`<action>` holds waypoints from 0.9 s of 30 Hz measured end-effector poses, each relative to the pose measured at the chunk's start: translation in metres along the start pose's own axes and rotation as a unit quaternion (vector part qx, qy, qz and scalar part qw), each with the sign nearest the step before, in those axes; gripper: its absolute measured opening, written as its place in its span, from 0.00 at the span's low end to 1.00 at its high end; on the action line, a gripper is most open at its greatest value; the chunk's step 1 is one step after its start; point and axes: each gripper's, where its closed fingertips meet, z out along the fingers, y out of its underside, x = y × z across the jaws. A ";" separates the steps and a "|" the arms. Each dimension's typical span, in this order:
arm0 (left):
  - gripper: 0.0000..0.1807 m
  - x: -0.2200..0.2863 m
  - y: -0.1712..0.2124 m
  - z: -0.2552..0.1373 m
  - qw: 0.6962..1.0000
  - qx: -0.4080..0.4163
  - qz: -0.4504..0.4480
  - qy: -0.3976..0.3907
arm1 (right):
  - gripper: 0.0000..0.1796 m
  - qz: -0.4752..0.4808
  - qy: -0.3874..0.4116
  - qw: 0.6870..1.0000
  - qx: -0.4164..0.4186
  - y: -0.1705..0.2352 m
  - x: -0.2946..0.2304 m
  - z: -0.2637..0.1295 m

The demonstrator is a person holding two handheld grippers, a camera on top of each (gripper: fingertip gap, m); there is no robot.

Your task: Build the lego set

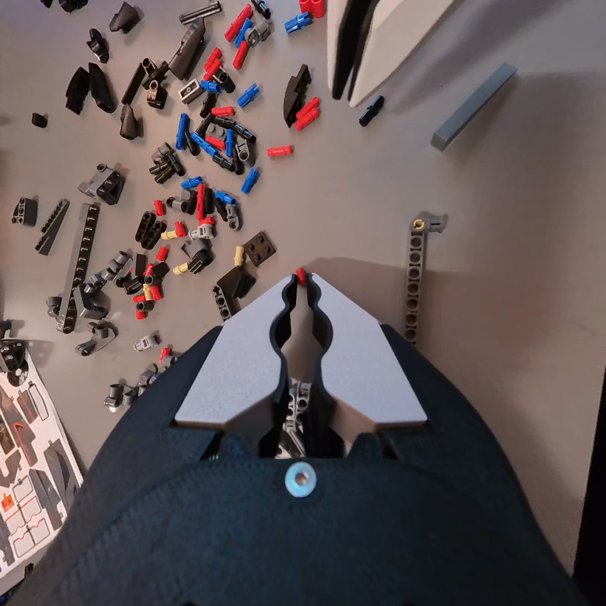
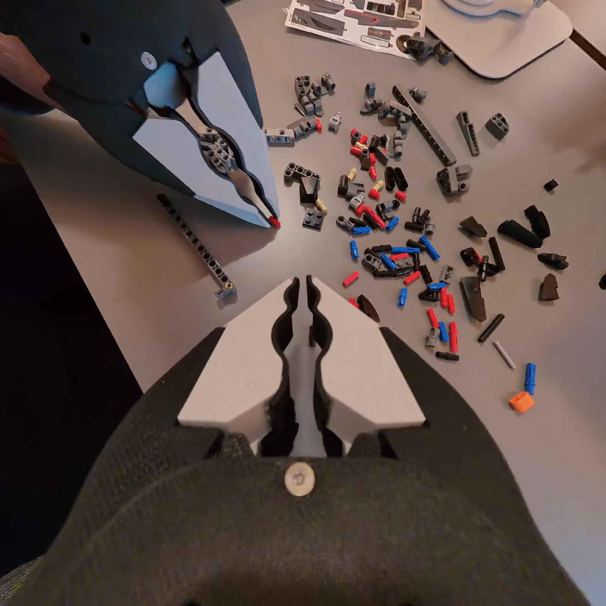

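Note:
My left gripper is shut on a small red pin at its very tips. A grey Lego assembly sits clamped deeper between its fingers. In the right wrist view the left gripper hangs at the upper left, pin close above the table, with the grey assembly in the wide part of its jaws. A long grey holed beam lies on the table just right of the left gripper; it also shows in the right wrist view. My right gripper is shut and empty, above the table near the beam's end.
Loose red, blue, black and grey Lego pieces lie scattered on the grey table. A sticker sheet lies at the left. White panels and a grey bar lie farther off. An orange piece sits at the right. The table edge runs along the left. Spacing between my two grippers at the tips: around 9 centimeters.

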 end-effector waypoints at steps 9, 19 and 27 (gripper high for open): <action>0.02 -0.007 -0.043 -0.031 0.963 0.179 -0.187 0.076 | 0.07 -0.104 0.103 0.988 0.056 -0.034 -0.013 -0.003; 0.02 -0.015 -0.094 -0.106 0.793 0.415 -0.389 0.219 | 0.08 -0.187 0.247 0.941 0.137 -0.088 -0.018 -0.031; 0.01 -0.018 -0.110 -0.128 0.732 0.485 -0.418 0.234 | 0.06 -0.173 0.272 0.931 0.171 -0.106 -0.021 -0.047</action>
